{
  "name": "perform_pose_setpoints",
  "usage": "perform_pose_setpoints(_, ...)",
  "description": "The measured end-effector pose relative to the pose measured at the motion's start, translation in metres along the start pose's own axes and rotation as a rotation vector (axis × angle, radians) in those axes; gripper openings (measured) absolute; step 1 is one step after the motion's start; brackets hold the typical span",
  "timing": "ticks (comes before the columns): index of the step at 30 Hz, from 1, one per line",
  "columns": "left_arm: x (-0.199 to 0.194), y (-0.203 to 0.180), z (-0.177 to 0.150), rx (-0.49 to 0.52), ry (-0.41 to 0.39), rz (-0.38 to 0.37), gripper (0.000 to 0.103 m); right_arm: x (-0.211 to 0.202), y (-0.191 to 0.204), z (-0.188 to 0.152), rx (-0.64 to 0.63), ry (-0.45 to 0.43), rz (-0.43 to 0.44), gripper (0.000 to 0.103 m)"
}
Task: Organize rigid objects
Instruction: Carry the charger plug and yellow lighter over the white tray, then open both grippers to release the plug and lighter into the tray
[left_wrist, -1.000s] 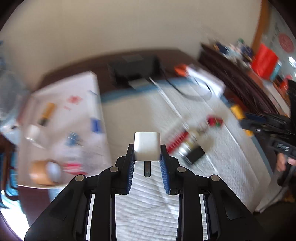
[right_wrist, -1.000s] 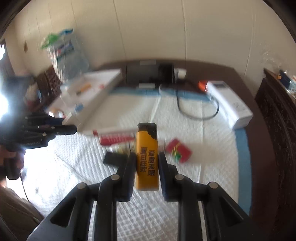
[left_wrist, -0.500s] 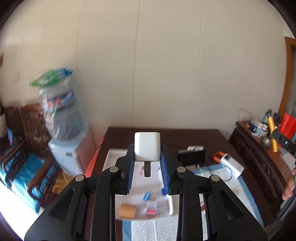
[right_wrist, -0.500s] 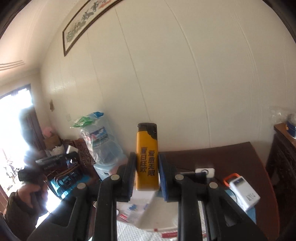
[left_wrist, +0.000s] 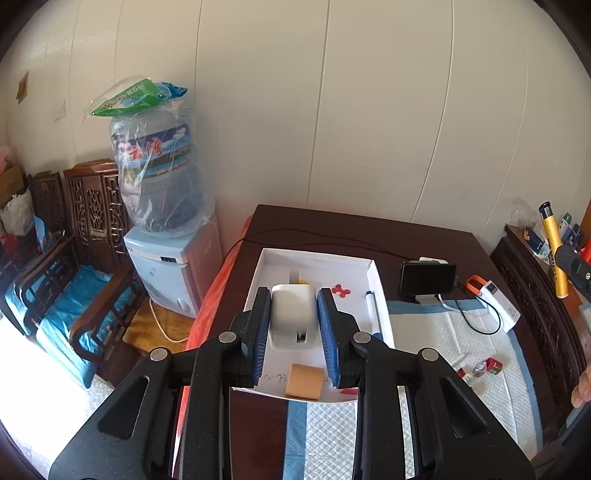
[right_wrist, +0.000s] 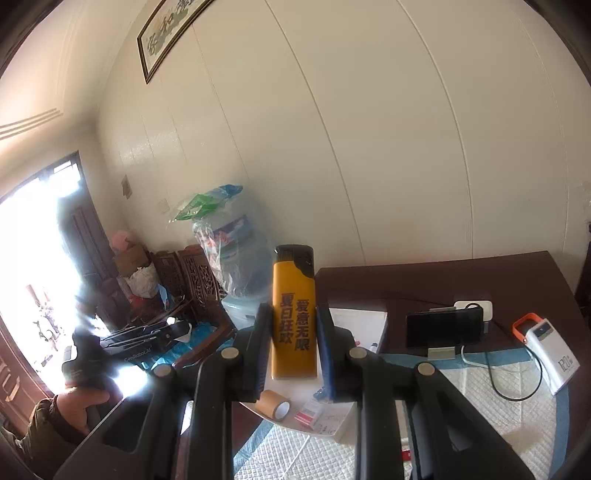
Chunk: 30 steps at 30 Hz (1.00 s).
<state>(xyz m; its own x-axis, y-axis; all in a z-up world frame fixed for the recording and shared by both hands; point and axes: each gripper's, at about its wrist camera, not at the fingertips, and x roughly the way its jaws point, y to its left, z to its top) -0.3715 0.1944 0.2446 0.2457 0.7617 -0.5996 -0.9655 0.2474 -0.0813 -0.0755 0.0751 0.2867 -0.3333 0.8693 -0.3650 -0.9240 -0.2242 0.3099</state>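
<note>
My left gripper (left_wrist: 293, 314) is shut on a white charger block (left_wrist: 293, 314), held in the air above the white open box (left_wrist: 314, 260) on the dark table. Inside that box lie a brown tape roll (left_wrist: 303, 381), red pieces (left_wrist: 340, 290) and a marker (left_wrist: 373, 314). My right gripper (right_wrist: 293, 325) is shut on a yellow lighter (right_wrist: 293, 314) with a black cap, standing upright between the pads, high above the table. The same lighter (left_wrist: 552, 251) shows at the right edge of the left wrist view. The tape roll (right_wrist: 273, 404) and box (right_wrist: 364, 317) sit below it.
A phone on a stand (left_wrist: 426, 278), a white power bank (left_wrist: 498, 306) with a cable and small bottles (left_wrist: 482, 367) lie on the white quilted mat (left_wrist: 461, 406). A water dispenser (left_wrist: 166, 236) and carved wooden chairs (left_wrist: 74, 240) stand left of the table. A person's hand (right_wrist: 79, 400) holds the left gripper.
Both grippers have risen and tilted up from close over the mat, keeping their grip. The left one then tipped back down over the white box.
</note>
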Motion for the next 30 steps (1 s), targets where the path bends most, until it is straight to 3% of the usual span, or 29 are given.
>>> perform_pose_setpoints(12, 0.029, 0.021, 0.0, -0.014, 0.037, -0.033, 0.025, 0.04, 0.01, -0.012, 0.005, 0.081, -0.029, 0.023)
perform_pose_setpoints(18, 0.063, 0.037, -0.003, -0.052, 0.09, -0.048, 0.025, 0.064, 0.007, -0.019, 0.001, 0.139, -0.05, 0.022)
perform_pose_setpoints(24, 0.103, 0.046, -0.015, -0.076, 0.179, -0.019, 0.025, 0.121, 0.007, -0.04, -0.038, 0.275, -0.053, 0.022)
perform_pose_setpoints(25, 0.11, 0.047, -0.018, -0.073, 0.196, -0.003, 0.028, 0.13, 0.007, -0.045, -0.042, 0.297, -0.054, 0.022)
perform_pose_setpoints(27, 0.122, 0.048, -0.024, -0.066, 0.226, 0.027, 0.046, 0.154, 0.005, -0.059, -0.047, 0.36, -0.051, 0.022)
perform_pose_setpoints(28, 0.127, 0.05, -0.027, -0.068, 0.237, 0.038, 0.069, 0.166, 0.004, -0.067, -0.049, 0.388, -0.055, 0.022)
perform_pose_setpoints(29, 0.132, 0.053, -0.031, -0.076, 0.245, 0.048, 0.084, 0.174, 0.003, -0.072, -0.052, 0.409, -0.055, 0.022)
perform_pose_setpoints(30, 0.137, 0.056, -0.034, -0.086, 0.249, 0.054, 0.085, 0.183, 0.002, -0.078, -0.056, 0.43, -0.059, 0.023)
